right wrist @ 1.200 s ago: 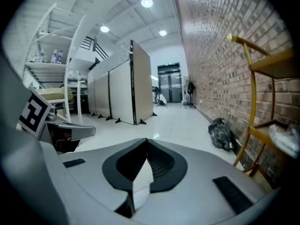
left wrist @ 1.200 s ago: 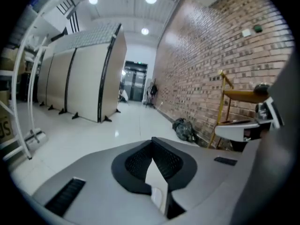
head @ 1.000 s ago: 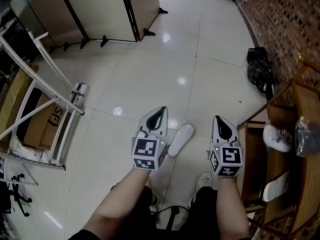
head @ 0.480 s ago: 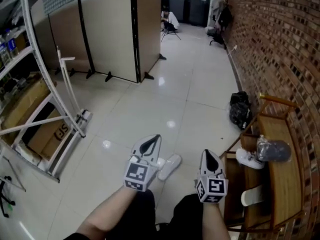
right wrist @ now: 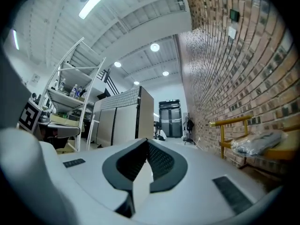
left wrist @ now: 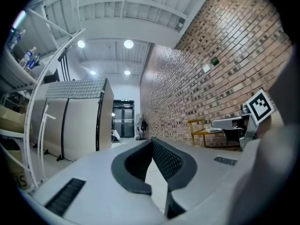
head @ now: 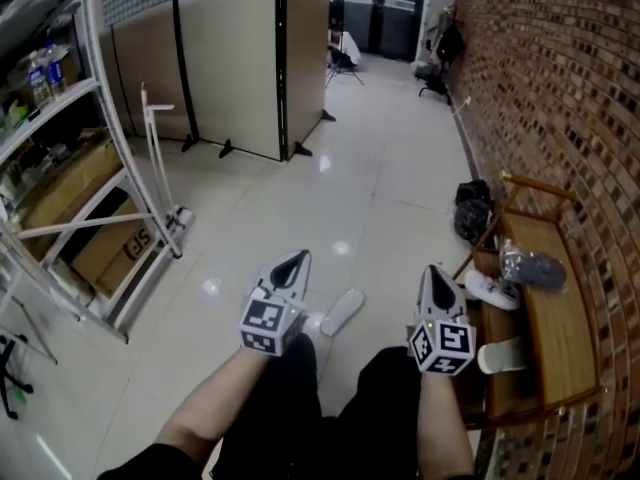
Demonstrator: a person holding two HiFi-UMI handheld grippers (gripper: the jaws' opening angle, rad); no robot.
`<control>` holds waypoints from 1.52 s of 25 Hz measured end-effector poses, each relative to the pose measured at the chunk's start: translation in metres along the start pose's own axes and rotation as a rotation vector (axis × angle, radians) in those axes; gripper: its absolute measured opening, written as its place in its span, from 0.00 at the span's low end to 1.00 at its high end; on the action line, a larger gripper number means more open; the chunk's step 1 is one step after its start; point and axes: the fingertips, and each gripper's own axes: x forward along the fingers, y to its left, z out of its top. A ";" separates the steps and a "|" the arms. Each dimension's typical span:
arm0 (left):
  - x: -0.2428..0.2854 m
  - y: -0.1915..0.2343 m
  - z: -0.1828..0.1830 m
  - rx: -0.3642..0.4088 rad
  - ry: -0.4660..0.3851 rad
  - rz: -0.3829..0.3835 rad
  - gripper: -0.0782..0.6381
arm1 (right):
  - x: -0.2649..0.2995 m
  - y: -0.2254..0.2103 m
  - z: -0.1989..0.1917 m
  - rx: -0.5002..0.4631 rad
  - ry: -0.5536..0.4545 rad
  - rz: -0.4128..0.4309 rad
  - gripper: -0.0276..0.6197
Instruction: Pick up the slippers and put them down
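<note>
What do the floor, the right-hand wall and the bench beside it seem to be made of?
The floor looks like glossy pale tile: grout lines, lamp reflections. The wall is bare reddish brick with visible mortar joints. The bench appears to be yellowish-brown wood, though grain is too small to tell.

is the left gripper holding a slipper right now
No, the left gripper has its fingers closed together on nothing; a white slipper lies on the floor.

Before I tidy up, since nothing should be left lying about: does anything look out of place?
A lone white slipper lies askew on the floor tiles, apart from the other white footwear on the wooden bench by the brick wall. A black bag is slumped on the floor at the bench's far end.
</note>
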 end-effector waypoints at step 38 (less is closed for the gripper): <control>-0.059 -0.018 -0.003 0.054 -0.073 -0.026 0.11 | -0.058 0.014 -0.020 -0.018 0.012 0.042 0.05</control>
